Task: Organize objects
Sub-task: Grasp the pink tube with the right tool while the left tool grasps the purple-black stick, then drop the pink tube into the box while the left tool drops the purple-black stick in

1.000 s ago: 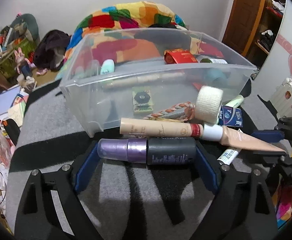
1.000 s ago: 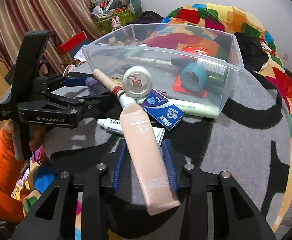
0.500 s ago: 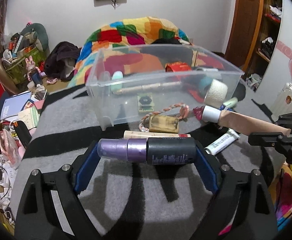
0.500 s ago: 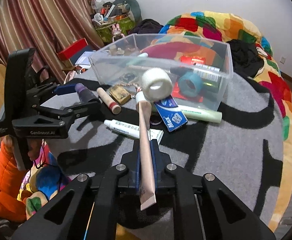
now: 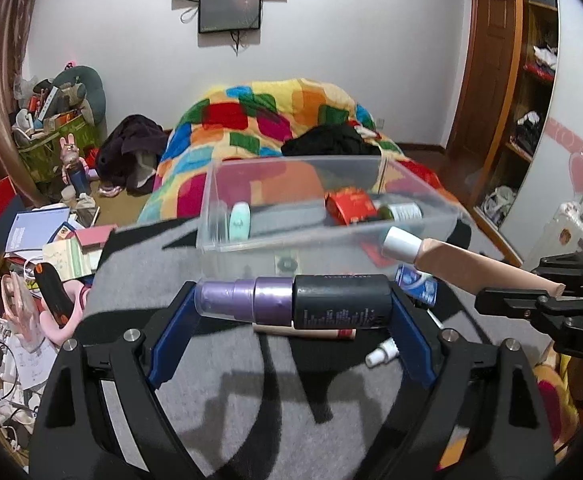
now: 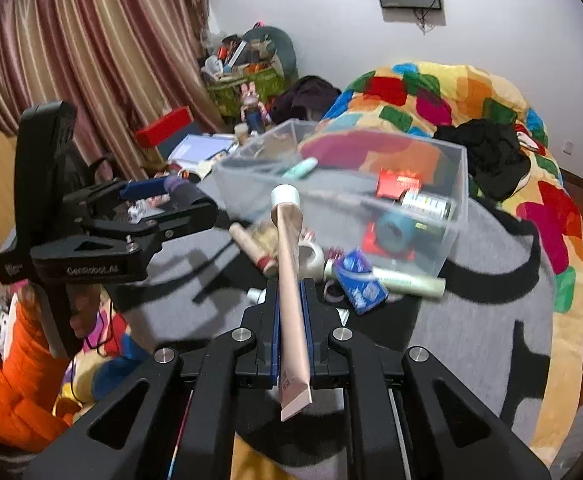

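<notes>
Bin [image 5: 327, 236] on the rug [image 5: 227, 396], quilt [image 5: 275, 116] behind, tubes [image 6: 407, 280] in front.

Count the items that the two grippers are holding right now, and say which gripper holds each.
2. The purple and black spray bottle sits crosswise in the left gripper; the beige tube is pinched in the right gripper.

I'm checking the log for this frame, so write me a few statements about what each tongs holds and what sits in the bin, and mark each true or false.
1. The left tongs grip a purple-and-black spray bottle sideways. True.
2. The right tongs are open with nothing between them. False: they are shut on a beige squeeze tube with a white cap.
3. A red box lies inside the clear plastic bin. True.
4. The beige tube's white cap points back at the right camera. False: the cap points away, toward the bin.
</notes>
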Tool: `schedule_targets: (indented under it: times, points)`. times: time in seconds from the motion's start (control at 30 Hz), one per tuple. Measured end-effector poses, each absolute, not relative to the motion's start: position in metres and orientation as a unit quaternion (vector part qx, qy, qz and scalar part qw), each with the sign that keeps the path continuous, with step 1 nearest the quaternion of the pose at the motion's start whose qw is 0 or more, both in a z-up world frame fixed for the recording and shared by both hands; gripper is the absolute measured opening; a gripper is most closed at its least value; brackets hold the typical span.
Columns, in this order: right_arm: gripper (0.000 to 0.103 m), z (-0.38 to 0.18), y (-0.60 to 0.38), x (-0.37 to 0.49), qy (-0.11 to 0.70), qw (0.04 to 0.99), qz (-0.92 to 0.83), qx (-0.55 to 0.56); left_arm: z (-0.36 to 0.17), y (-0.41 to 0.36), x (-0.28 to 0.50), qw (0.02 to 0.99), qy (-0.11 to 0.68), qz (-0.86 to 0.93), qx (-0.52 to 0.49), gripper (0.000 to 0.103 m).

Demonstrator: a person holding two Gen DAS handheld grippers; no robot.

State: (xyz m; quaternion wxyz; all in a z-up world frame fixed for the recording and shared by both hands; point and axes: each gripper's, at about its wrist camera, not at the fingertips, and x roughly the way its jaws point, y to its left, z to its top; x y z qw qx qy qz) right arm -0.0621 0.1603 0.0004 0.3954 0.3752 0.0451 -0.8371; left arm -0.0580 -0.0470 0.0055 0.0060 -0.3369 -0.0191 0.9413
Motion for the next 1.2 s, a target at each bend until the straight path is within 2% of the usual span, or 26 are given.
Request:
schedule_targets:
  times: [0.6,1.2]
  points:
    - [0.008,-0.001,0.14,-0.159,-0.02,0.344,-0.843,0.412,0.004,-0.063,-0.128,-0.032,-0.049,0.933,-0.355,0.089]
    - [0.009,-0.019,0.113,-0.187,0.006,0.335,-0.829,0.447,-0.016,-0.05,-0.161,-0.016,-0.032,0.918,-0.395,0.089]
